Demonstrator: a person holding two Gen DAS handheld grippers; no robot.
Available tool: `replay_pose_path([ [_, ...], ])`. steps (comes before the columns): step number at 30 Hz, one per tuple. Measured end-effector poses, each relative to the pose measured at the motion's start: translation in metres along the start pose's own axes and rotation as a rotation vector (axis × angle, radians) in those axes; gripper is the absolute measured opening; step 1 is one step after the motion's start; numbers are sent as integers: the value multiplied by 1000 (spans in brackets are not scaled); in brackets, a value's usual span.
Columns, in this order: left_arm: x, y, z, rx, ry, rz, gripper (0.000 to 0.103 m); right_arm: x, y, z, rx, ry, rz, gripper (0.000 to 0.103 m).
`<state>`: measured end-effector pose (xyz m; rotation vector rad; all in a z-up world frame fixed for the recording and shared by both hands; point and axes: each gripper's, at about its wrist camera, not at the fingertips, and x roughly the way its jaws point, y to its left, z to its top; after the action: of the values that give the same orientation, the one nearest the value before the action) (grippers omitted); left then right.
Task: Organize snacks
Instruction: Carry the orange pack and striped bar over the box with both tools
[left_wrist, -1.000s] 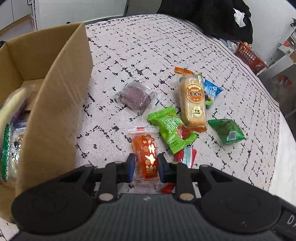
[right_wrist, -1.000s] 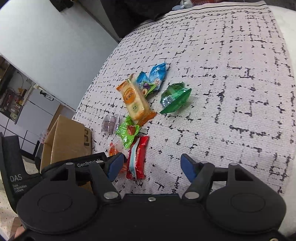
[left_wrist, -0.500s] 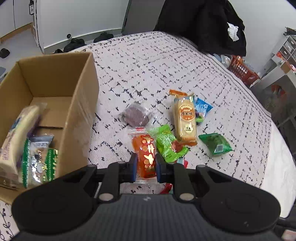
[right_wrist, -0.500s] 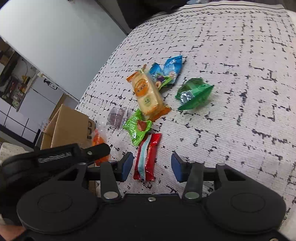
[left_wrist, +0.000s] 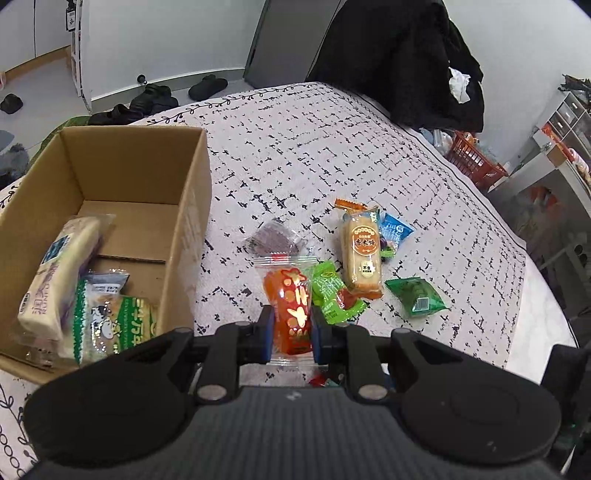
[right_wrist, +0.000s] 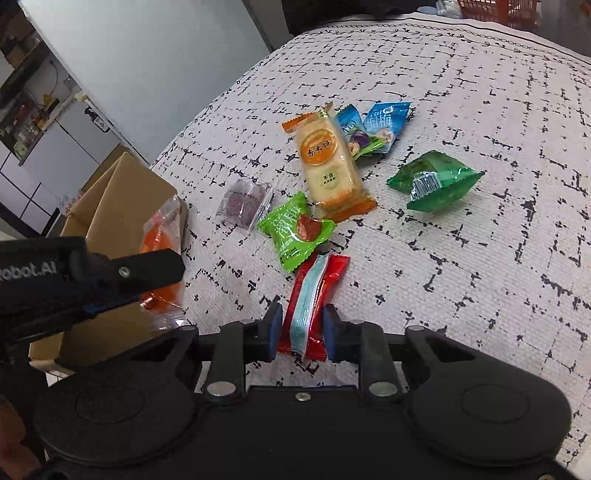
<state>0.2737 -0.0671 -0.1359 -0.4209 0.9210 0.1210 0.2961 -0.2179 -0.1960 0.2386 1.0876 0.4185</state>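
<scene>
Fingers (left_wrist: 266, 334) of left gripper (left_wrist: 290, 334) clamp clear-wrapped orange jelly snack (left_wrist: 290, 314), raised just right of open brown cardboard box (left_wrist: 192, 206). Right gripper (right_wrist: 302, 332) pads flank red-and-blue foil stick packet (right_wrist: 312, 295) on white black-flecked bedspread (right_wrist: 480, 258); grip uncertain. Packet lies well right of box, beside light green pouch (right_wrist: 295, 232).

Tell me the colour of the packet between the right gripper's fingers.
Red packet with a pale blue stripe; right wrist view.

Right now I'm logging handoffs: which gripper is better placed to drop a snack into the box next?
Left. The left gripper is shut on the orange snack, lifted beside the cardboard box. The right gripper only brackets the red packet lying on the bedspread.
</scene>
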Motion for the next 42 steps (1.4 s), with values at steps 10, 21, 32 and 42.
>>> replay_pose_path([
  [10, -21, 5, -1, -3, -22, -29, 19, -28, -7, -4, 70, -32, 4, 21],
  [21, -54, 13, 4, -4, -70, -68, 19, -61, 15, -6, 100, -101, 30, 21],
  [32, -77, 32, 11, -23, -109, -76, 19, -88, 51, 4, 52, -174, 64, 21],
  [42, -95, 60, 25, -39, -157, -80, 19, -93, 83, 11, 23, -211, 107, 21],
])
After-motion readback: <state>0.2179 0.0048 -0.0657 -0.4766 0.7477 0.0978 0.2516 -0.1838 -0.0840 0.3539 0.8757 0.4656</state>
